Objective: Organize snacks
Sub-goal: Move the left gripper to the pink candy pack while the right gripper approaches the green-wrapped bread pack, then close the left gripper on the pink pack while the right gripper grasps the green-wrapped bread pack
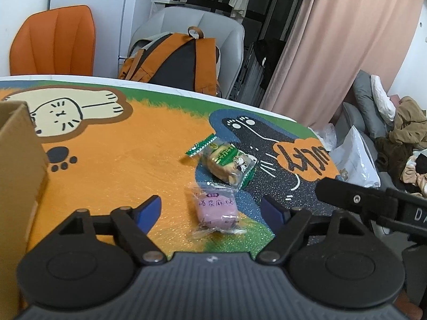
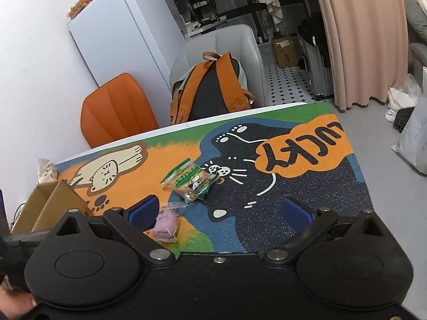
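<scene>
Cartoon-cat mat [image 1: 112, 160] covered tabletop [image 2: 213, 121]. Cardboard box [image 1: 16, 165] at left edge, contents unseen. Pink snack [image 1: 216, 208], biscuit pack [image 1: 226, 164] lay mid-mat, touching. Left hand-held gripper [image 1: 213, 209], right hand-held gripper [image 2: 220, 212] both spread, holding nothing.

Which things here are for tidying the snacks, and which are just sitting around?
For the job:
pink snack packet
green-edged biscuit packet
cardboard box
left hand-held gripper, open
right hand-held gripper, open

Just lying about:
orange backpack
grey chair
orange chair
cat mat
white fridge
pink curtain
</scene>
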Available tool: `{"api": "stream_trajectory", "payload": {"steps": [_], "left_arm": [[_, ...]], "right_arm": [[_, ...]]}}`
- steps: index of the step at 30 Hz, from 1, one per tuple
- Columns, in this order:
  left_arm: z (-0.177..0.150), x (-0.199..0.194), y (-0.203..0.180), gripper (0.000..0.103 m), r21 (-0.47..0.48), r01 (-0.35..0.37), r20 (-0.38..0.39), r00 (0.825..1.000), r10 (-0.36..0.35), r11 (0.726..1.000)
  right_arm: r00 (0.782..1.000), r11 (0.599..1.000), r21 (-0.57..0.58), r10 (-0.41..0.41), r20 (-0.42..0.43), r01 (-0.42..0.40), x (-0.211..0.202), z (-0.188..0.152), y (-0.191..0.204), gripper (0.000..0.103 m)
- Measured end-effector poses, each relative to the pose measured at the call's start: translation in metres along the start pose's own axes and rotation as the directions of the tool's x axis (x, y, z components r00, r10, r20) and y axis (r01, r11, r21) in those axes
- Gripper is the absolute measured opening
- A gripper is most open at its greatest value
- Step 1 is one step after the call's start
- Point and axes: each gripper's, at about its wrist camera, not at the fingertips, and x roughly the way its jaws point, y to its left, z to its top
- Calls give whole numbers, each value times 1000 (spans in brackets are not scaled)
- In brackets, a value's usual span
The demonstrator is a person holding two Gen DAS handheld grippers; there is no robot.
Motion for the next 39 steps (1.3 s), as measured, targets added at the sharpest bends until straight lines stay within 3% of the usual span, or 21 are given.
{"api": "stream_trajectory", "payload": {"steps": [7,11,12,29,39], "left_arm": [[-3,23,-4,62,8,8,-28,1000,-8,1000],[-6,31,1,37,12,-13,-50,999,14,1000],[-6,31,2,36,14,-24,-53,998,25,1000],[2,15,54,33,-76,-82,-38,996,79,994],[5,12,72,33,-93,-94,-31,995,91,991]], "right_arm": [[1000,1000,-25,1,-21,-2,16,5,5,97],[1000,999,-35,14,-28,-15,24,8,8,97],[999,999,-39,17,-31,-18,26,9,10,97],[998,983,-183,19,-61,-30,63,12,46,98],[996,968,-251,-35,-87,12,98,11,56,99]]}}
